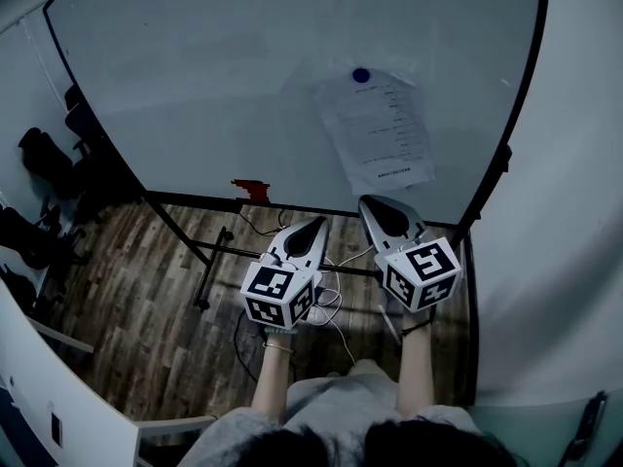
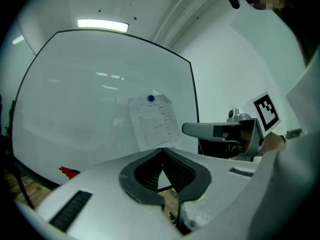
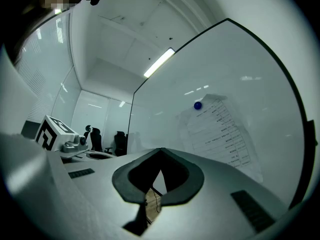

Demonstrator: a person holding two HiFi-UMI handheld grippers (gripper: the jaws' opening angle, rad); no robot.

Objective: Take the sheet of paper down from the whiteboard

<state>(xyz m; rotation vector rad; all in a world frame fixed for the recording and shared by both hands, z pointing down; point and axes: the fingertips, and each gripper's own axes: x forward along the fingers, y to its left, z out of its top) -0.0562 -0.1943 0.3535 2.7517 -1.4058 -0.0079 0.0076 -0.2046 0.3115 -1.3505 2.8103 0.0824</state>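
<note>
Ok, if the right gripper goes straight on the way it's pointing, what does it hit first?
Probably the whiteboard, bare surface just left of the sheet of paper. Nothing stands between it and the right gripper, though depth is unclear.

A printed sheet of paper hangs slightly tilted on the whiteboard, pinned by a blue magnet.

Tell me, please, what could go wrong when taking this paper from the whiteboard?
The sheet of paper hangs under one blue magnet: a pull from below may tear it or send the magnet falling. The right gripper and left gripper have shut fingers, which would only push the sheet.
</note>
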